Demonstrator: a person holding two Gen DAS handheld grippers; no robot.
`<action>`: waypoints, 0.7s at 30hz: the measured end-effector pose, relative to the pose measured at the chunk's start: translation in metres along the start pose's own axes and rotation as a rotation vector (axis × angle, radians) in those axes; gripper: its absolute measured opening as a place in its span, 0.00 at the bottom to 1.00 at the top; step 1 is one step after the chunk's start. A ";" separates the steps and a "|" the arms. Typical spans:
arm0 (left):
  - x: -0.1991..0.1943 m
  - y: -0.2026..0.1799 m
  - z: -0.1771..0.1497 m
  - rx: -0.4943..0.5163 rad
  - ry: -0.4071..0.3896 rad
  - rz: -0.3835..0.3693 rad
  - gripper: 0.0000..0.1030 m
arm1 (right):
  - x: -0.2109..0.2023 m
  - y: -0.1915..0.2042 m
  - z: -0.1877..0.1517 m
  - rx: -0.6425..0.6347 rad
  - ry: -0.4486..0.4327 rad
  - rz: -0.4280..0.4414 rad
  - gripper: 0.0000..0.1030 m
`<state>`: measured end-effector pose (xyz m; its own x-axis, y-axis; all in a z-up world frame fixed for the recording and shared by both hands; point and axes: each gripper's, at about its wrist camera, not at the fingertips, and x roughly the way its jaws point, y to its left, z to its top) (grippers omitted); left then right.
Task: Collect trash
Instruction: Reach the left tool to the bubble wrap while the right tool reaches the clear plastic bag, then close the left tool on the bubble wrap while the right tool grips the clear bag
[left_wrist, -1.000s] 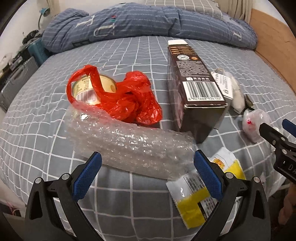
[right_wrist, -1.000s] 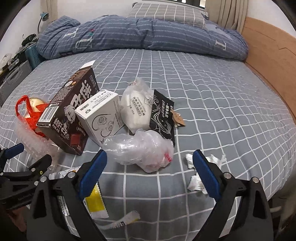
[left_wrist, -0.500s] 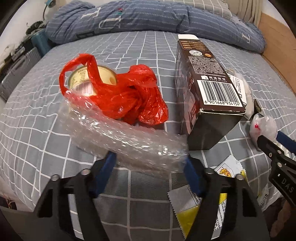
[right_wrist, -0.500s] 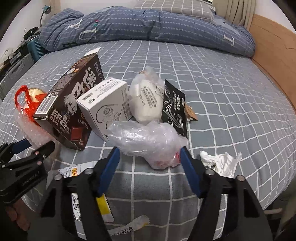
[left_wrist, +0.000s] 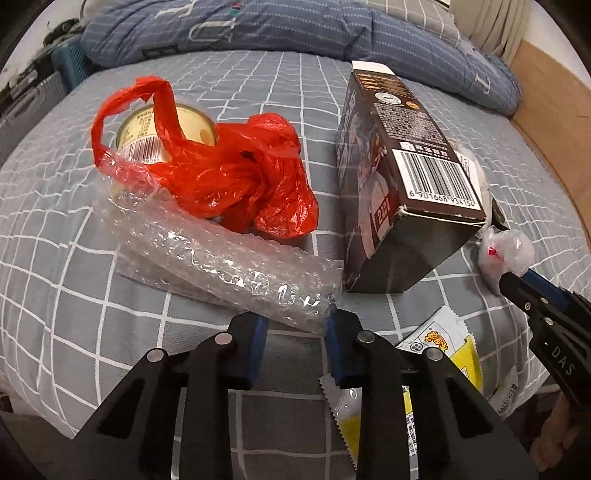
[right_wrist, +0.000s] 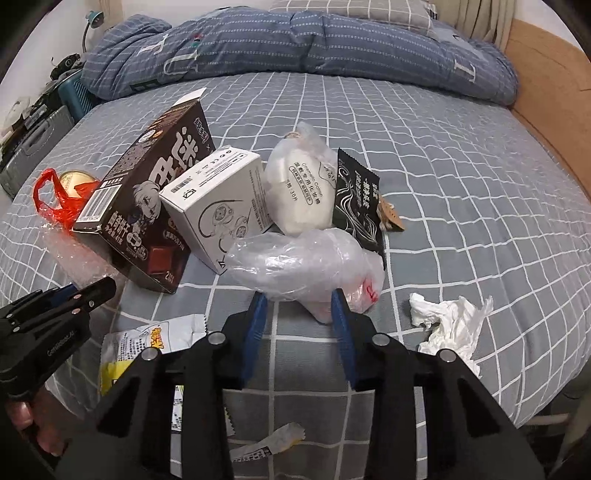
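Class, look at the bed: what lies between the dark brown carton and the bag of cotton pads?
In the right wrist view, a white box lies between the dark brown carton and the bag of cotton pads.

Grey checked bed (right_wrist: 461, 192), blue duvet (right_wrist: 295, 48) heaped behind, wooden bedframe (right_wrist: 554, 85) right.

Rumpled blue duvet (right_wrist: 295, 48), wooden bed frame (right_wrist: 550, 77)
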<state>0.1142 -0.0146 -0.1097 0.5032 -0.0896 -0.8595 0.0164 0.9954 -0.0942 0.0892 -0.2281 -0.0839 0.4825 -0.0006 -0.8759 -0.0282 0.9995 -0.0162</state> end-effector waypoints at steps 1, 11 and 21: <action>-0.002 -0.001 -0.001 0.002 -0.002 0.001 0.26 | 0.000 0.000 0.000 -0.003 0.000 -0.004 0.34; -0.019 -0.003 -0.006 0.017 -0.017 0.015 0.21 | -0.009 -0.001 0.000 -0.004 -0.013 0.019 0.23; -0.040 -0.004 -0.006 0.028 -0.035 -0.001 0.21 | -0.024 -0.005 0.000 -0.001 -0.045 0.057 0.24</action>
<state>0.0893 -0.0154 -0.0781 0.5335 -0.0904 -0.8410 0.0416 0.9959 -0.0807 0.0777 -0.2329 -0.0630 0.5185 0.0578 -0.8531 -0.0577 0.9978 0.0326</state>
